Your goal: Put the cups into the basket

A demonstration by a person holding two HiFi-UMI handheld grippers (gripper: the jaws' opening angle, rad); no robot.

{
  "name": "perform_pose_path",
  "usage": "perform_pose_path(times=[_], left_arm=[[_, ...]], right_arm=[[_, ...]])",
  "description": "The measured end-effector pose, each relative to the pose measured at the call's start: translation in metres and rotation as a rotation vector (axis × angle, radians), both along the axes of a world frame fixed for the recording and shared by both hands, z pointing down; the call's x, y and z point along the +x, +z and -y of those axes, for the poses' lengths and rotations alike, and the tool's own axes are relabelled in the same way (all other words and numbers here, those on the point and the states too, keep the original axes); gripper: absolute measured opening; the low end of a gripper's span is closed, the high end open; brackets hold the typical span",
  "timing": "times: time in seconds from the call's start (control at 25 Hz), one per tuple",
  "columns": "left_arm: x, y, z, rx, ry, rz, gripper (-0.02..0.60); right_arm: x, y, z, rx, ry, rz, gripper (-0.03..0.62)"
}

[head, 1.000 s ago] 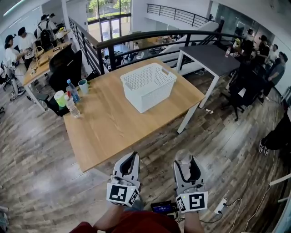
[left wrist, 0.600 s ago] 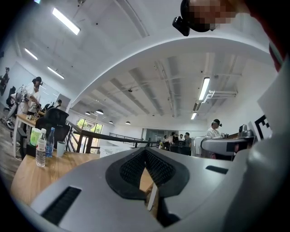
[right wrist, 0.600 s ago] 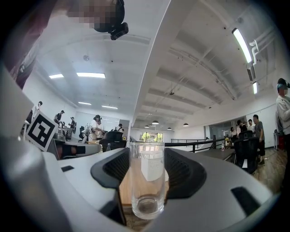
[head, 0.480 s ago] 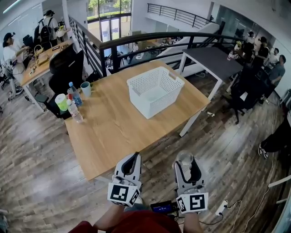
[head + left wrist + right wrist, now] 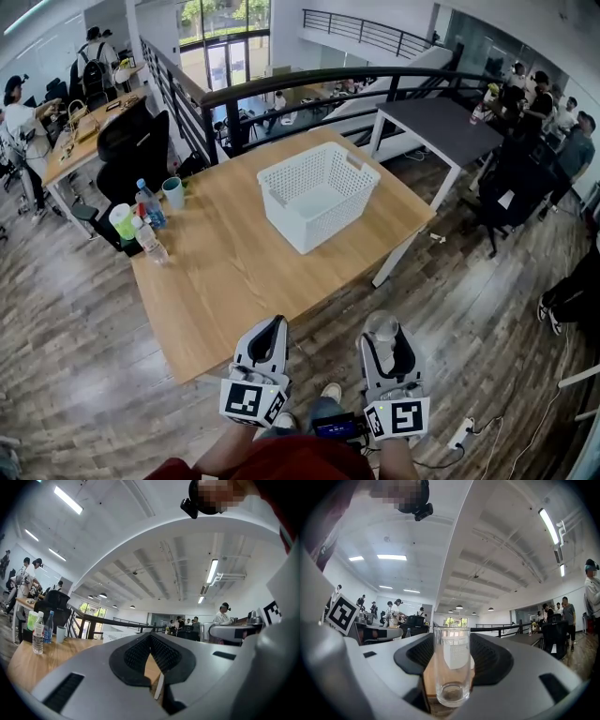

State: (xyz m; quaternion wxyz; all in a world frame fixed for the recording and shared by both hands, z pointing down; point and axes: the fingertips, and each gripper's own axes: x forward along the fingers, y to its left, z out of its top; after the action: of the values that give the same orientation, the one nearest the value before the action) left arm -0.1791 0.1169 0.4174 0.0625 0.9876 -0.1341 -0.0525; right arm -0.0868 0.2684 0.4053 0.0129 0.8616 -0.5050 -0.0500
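Observation:
A clear glass (image 5: pixel 452 665) stands upright between the jaws of my right gripper (image 5: pixel 382 339), which is shut on it, low and in front of the table's near edge. My left gripper (image 5: pixel 277 323) hangs beside it, shut, with nothing in its jaws; the pads (image 5: pixel 161 651) meet at the tip. The white perforated basket (image 5: pixel 319 192) sits empty on the far right part of the wooden table (image 5: pixel 234 272). A green cup (image 5: pixel 123 222) and a grey-blue cup (image 5: pixel 172 192) stand at the table's left edge, far from both grippers.
Two water bottles (image 5: pixel 148 225) stand between the cups on the left edge. An office chair (image 5: pixel 131 141) and a black railing (image 5: pixel 309 75) lie behind the table. A grey table (image 5: pixel 436 122) is at the back right, with people beyond it.
Both grippers keep the same pose, the glass still in the right one. The table and basket drift slightly right and down in the head view, and shoes show below.

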Motion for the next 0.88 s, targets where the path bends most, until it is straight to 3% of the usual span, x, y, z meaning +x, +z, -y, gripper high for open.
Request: perform_pose_path(times=[0.88], left_arm=[[0.136, -0.005, -0.005, 0.021, 0.018, 0.024, 0.006]], right_arm=[[0.129, 0.005, -0.007, 0.008, 0.006, 0.027, 0.247]])
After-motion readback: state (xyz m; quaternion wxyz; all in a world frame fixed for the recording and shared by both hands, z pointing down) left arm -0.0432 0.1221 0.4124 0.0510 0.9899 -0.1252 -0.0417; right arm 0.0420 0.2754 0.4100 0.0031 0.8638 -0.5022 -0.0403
